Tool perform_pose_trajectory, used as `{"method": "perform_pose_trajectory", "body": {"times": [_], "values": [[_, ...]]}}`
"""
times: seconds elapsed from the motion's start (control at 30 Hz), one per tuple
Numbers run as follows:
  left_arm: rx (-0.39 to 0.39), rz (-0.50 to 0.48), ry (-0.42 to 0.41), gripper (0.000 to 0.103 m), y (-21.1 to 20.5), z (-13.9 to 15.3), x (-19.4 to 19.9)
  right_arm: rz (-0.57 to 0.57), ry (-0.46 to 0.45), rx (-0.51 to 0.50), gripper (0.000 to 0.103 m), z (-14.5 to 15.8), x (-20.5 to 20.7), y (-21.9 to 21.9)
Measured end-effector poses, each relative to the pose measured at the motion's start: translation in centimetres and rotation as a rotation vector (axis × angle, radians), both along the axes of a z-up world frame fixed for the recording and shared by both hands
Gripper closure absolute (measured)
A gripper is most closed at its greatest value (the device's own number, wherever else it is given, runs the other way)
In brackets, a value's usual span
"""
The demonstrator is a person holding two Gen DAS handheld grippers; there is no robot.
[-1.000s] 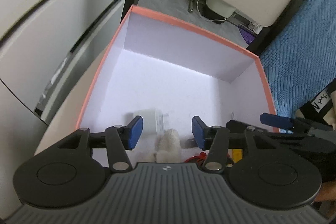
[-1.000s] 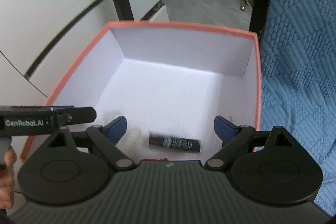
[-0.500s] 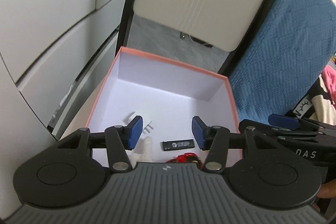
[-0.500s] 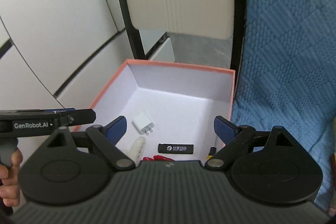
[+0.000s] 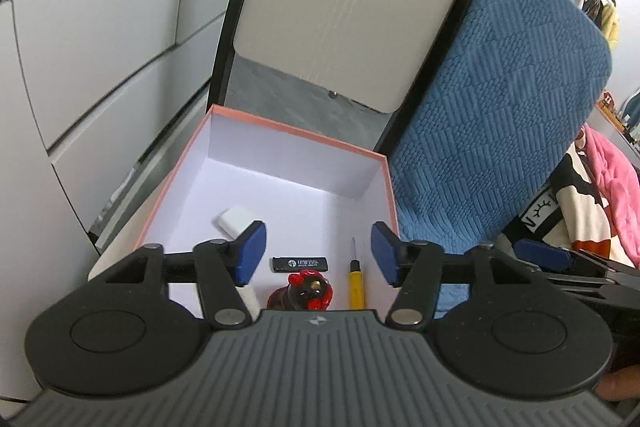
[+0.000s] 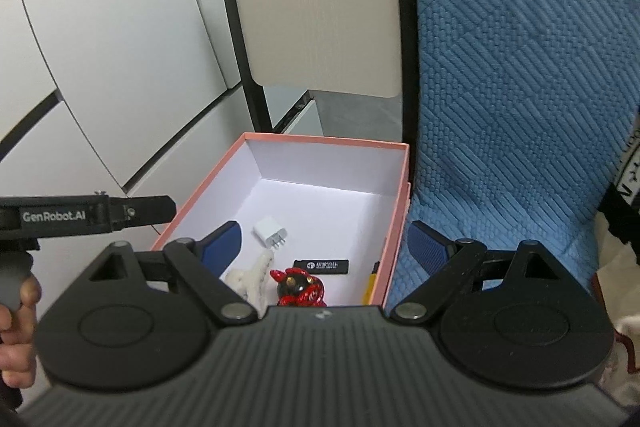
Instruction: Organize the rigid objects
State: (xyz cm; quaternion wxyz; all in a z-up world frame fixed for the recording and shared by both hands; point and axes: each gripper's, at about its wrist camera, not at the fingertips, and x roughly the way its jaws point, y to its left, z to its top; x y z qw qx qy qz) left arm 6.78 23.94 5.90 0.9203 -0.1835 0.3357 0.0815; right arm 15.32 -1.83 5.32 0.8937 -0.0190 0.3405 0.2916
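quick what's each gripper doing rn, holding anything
left gripper: jaws opening, nothing between them
right gripper: open wide, holding nothing

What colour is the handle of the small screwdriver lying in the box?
Yellow. The screwdriver shows best in the left wrist view, lying near the box's right wall.

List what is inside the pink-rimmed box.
In the box: white charger, black lighter, red-black figurine, white fuzzy toy, yellow screwdriver. The near edge is covered by the gripper bodies.
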Motion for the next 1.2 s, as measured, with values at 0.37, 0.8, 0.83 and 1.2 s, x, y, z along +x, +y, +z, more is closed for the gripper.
{"method": "perform_pose_trajectory", "body": {"times": [0.37, 0.8, 0.83, 1.2], "values": [[0.009, 0.005, 0.006, 0.018, -3.8, 0.9, -4.3, 0.0, -0.036, 0.007, 0.011, 1.6, -3.8, -4.0], [0.028, 0.007, 0.029, 0.005, -6.7, 0.7, -7.0, -0.016, -0.018, -0.012, 0.011, 0.6, -6.0, -6.2], [0.027, -0.003, 0.032, 0.005, -7.0, 0.7, -7.2, -0.017, -0.017, -0.01, 0.011, 0.7, -6.2, -6.3], [0.077, 0.006, 0.03, 0.005, -7.7, 0.4, -9.2, -0.041, -0.025, -0.01, 0.011, 0.4, -8.2, -7.9]]}}
